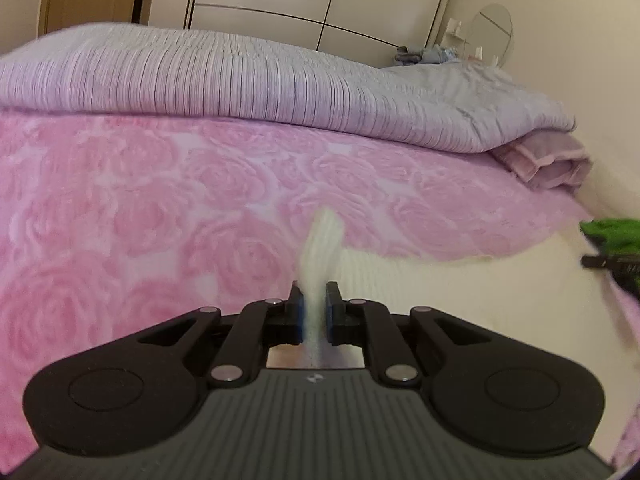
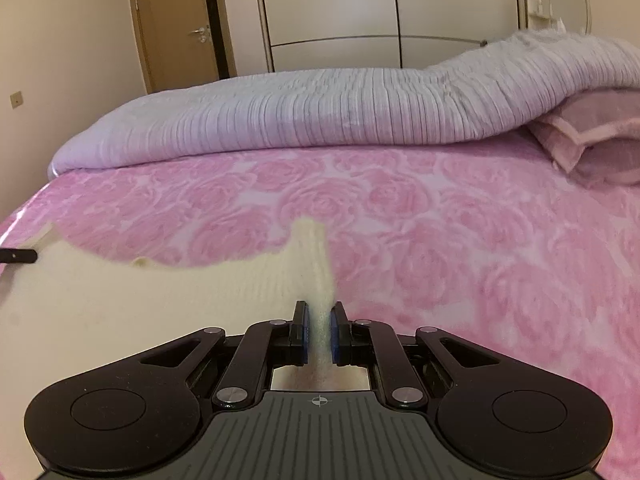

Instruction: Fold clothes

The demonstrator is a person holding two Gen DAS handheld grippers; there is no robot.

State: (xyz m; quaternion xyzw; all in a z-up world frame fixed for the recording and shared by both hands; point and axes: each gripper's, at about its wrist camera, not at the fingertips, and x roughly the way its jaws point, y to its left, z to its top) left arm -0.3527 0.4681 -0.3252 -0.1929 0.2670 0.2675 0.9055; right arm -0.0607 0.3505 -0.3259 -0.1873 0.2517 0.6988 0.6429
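— So, tell me what you have in each hand right now.

— You have the left gripper (image 1: 315,304) clamped on a pinch of the cream knit garment (image 1: 460,296), and the right gripper (image 2: 319,322) clamped on another pinch of the same cloth (image 2: 140,304). In both wrist views a tuft of cream fabric stands up between the blue pads (image 1: 301,316), with the jaws drawn in tight against it.

— Why two pinches and not one?

— Because you hold one edge at two points, the cloth hangs between your hands as a straight line. That, I judge, lets you carry the edge over as one neat fold instead of a bunched heap.

— And where does the garment lie?

— It lies spread on the pink rose-patterned blanket (image 2: 440,240), near you, at the front of the bed. The cloth runs to the right of your left gripper and to the left of your right one, so it spans the gap between your hands.

— Is anything in the way?

— The striped lilac duvet (image 1: 240,80) and a folded pink blanket (image 2: 592,148) sit further back, well apart from the garment. Something green (image 1: 612,236) shows at the right edge of the left view; I cannot tell what it is.
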